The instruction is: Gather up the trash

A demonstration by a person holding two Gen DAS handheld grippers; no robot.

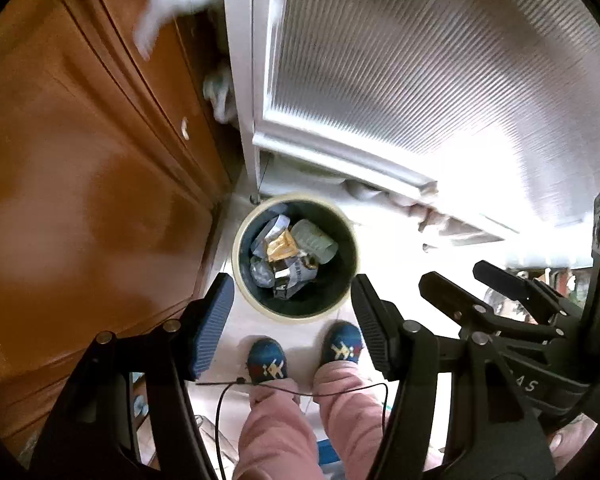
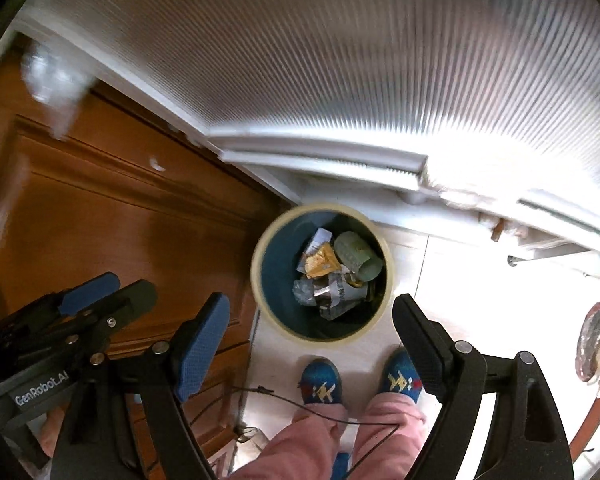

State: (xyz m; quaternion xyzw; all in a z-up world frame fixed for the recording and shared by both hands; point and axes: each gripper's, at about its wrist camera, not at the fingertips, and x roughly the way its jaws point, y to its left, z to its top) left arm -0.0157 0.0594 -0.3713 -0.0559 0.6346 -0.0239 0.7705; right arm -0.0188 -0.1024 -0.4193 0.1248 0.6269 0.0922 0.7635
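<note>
Trash bin (image 1: 296,256): round, cream rim, frame centre on floor, by person's slippers (image 1: 266,362). Contents: crumpled wrappers (image 1: 280,246), pale plastic bottle (image 1: 314,240); likely light, crushable, slick; pinch at folds. Left gripper (image 1: 292,320) jaws spread, empty. Right gripper (image 2: 312,340) jaws wide, empty.

Both my wrist cameras looked steeply down from well above the floor, side by side, sharing the trash bin (image 1: 296,258) (image 2: 322,272) and my slippered feet (image 1: 306,354) (image 2: 360,384).

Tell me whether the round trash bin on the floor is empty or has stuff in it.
It has stuff in it. The trash bin stands upright holding crumpled wrappers and a pale green bottle, piled low, well under the rim.
</note>
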